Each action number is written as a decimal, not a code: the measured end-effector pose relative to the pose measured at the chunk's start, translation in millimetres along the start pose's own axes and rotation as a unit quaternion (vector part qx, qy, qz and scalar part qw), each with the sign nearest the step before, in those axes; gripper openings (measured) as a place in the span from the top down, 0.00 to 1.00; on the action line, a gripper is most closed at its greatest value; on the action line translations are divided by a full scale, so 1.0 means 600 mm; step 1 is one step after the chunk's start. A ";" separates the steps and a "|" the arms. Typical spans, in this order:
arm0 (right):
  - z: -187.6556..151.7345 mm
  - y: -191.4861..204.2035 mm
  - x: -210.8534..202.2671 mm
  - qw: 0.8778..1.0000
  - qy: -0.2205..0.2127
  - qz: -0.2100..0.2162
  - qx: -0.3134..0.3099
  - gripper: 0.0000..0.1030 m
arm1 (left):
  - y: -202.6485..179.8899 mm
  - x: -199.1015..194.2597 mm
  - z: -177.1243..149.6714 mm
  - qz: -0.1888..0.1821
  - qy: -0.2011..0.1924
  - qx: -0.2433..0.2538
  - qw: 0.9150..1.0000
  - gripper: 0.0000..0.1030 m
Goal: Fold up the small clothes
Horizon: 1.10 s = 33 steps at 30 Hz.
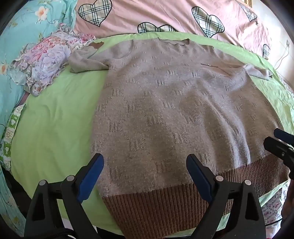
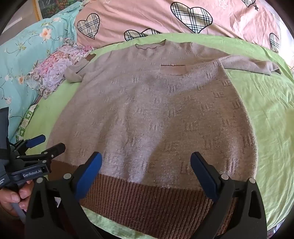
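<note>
A grey knit sweater (image 1: 165, 110) with a brown ribbed hem (image 1: 165, 205) lies flat, front up, on the green sheet (image 1: 55, 119), neck at the far side. It also shows in the right wrist view (image 2: 147, 114), with its hem (image 2: 150, 200) nearest. My left gripper (image 1: 145, 161) is open and empty above the hem's left part. My right gripper (image 2: 146, 160) is open and empty above the hem's right part. The right gripper's fingers (image 1: 279, 141) show at the right edge of the left view; the left gripper (image 2: 44, 145) shows at the left of the right view.
A crumpled floral garment (image 1: 46, 62) lies at the far left on the sheet. A turquoise floral pillow (image 2: 23, 64) is beside it. A pink quilt with plaid hearts (image 1: 165, 14) lies behind. The sweater's short sleeves (image 2: 249, 64) spread sideways.
</note>
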State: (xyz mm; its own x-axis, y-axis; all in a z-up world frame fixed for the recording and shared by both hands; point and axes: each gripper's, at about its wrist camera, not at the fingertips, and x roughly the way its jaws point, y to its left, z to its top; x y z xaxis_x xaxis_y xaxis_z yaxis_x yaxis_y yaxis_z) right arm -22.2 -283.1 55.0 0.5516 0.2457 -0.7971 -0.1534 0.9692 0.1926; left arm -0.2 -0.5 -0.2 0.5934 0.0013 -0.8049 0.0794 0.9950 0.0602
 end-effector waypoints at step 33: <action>0.001 0.002 0.003 1.000 -0.018 0.010 0.003 0.06 | 0.012 0.001 0.007 -0.001 0.007 0.003 1.000 0.11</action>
State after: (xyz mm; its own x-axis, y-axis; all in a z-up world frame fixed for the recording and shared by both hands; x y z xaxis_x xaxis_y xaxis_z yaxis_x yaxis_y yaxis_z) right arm -21.0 -281.3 54.3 0.5779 0.2653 -0.7718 -0.1594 0.9642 0.2121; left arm 4.0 6.3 2.1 0.5819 0.0011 -0.8133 0.0858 0.9943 0.0627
